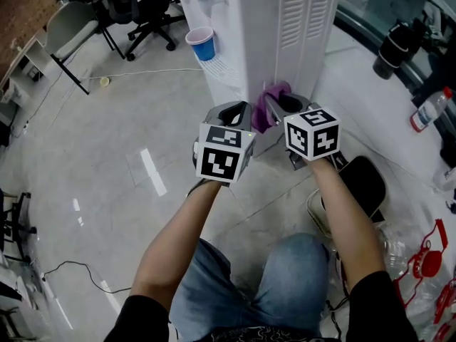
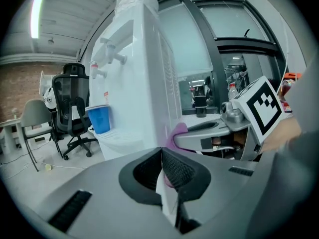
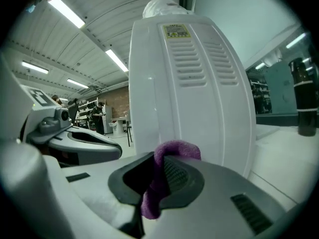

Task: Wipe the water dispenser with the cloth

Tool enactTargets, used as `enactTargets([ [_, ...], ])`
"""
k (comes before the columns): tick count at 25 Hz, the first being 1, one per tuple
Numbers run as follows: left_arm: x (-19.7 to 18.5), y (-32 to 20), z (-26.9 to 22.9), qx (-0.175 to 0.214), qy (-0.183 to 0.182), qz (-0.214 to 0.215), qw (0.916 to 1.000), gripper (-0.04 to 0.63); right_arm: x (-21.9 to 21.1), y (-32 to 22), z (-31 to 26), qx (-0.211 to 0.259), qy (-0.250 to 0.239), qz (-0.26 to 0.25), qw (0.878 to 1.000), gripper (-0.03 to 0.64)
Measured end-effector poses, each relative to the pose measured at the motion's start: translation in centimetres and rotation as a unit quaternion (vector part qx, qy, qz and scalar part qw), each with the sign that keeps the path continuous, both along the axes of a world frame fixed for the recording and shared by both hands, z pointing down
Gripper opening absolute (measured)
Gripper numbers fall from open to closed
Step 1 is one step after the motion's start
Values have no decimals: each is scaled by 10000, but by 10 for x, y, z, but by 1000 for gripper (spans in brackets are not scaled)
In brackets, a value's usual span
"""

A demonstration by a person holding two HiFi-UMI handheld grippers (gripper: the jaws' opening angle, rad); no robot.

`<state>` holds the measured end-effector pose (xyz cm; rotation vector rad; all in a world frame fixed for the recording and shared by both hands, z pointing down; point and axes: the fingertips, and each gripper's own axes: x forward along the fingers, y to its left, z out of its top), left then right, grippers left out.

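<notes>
Cloth [image 1: 274,95] held at water dispenser [image 1: 285,34]

Head view: the purple cloth is seen at the dispenser's lower corner, between both grippers. Left gripper view: the left claw [image 2: 162,150] is closed together, empty. Right gripper view: the right claw [image 3: 159,156] is clamped on the cloth.

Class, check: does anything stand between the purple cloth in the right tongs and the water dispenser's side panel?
Nothing visible does. The right tongs hold the cloth close in front of the dispenser's white vented panel. The left tongs sit beside it, not between.
</notes>
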<state>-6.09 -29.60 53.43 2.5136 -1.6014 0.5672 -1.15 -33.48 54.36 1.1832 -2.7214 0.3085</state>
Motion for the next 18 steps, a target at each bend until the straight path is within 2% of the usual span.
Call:
enactTargets([
  [7,-4,2,30,-127,30,-86,9999,26,0,-1,55,-395,-280,27,9988,32],
  [18,-7,1,68,-355,-115,-130,9992,26,1,-4,153,-1136,-338,242,9927,32],
])
